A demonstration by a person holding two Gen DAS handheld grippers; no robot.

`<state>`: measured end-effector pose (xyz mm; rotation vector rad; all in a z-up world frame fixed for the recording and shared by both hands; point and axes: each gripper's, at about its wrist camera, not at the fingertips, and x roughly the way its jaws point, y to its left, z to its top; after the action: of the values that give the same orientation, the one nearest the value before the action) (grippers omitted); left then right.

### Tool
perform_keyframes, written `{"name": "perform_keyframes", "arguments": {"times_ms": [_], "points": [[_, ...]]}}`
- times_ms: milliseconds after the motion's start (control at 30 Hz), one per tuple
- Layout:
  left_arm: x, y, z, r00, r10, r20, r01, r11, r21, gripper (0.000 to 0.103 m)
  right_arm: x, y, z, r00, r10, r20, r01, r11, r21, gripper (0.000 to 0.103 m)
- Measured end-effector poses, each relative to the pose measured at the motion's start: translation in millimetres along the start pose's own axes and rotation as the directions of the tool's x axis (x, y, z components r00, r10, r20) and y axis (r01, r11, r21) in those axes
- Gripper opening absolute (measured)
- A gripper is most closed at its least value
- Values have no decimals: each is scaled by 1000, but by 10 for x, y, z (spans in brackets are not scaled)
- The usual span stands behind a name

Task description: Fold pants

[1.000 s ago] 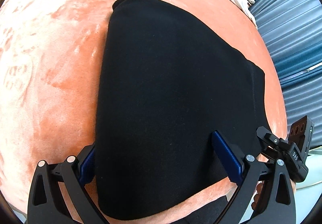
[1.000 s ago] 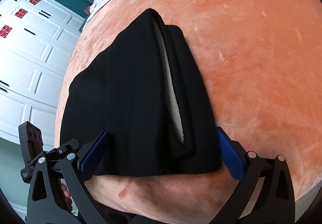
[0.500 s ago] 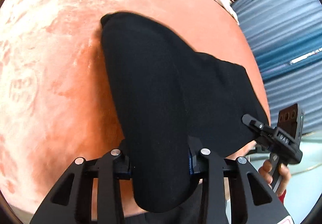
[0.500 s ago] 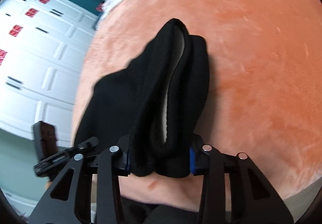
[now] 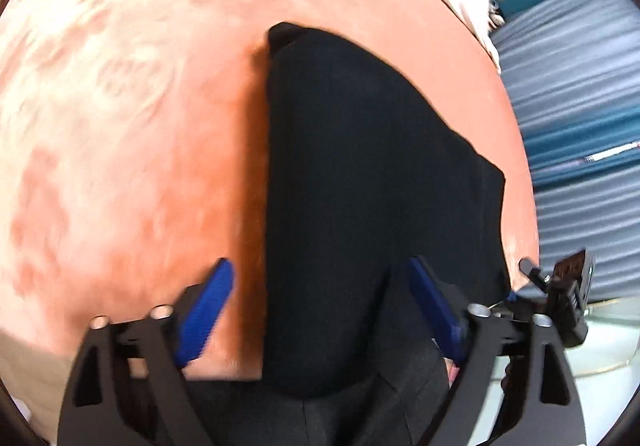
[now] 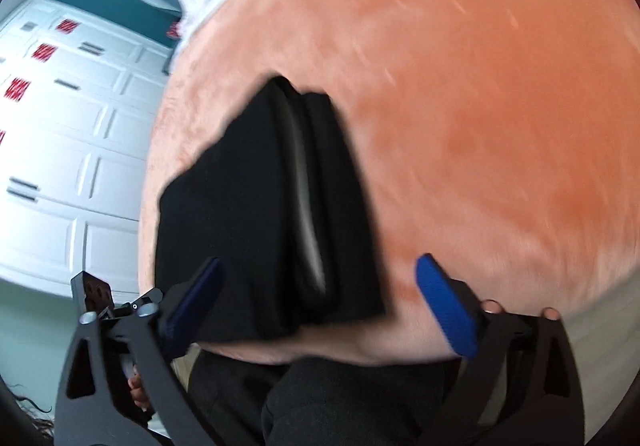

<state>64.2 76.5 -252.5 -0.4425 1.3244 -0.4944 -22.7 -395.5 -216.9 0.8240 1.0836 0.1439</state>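
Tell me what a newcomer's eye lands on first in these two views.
First, the folded black pants, a dark bundle in the middle of the orange plush blanket. Next, the blue-padded left gripper and right gripper, jaws wide open around the bundle's near end. White panelled cabinet doors stand left in the right view.

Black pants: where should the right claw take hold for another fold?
Probably the near corner of the black pants, coming from the near edge of the orange blanket. The layered edges with the pale lining end there between the open right claw, so one pinch catches all layers.
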Motion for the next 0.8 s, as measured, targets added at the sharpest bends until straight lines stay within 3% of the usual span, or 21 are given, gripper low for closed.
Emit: {"name": "perform_keyframes", "arguments": {"times_ms": [100, 167, 333, 500, 800], "points": [[197, 26, 92, 995, -59, -76, 57, 998, -32, 88, 337, -13, 105, 996, -25, -83, 26, 1000, 1, 98], [306, -89, 65, 994, 7, -109, -7, 1000, -3, 88, 412, -20, 50, 994, -65, -85, 64, 998, -15, 98], [431, -567, 52, 973, 226, -54, -213, 959, 189, 89, 434, 213, -34, 993, -100, -58, 94, 991, -98, 98], [463, -647, 36, 961, 275, -27, -266, 947, 180, 91, 531, 300, -98, 982, -186, -26, 179, 971, -159, 98], [522, -894, 36, 933, 360, 15, -355, 910, 215, 92, 546, 348, -147, 982, -189, -15, 185, 970, -158, 98]]}}
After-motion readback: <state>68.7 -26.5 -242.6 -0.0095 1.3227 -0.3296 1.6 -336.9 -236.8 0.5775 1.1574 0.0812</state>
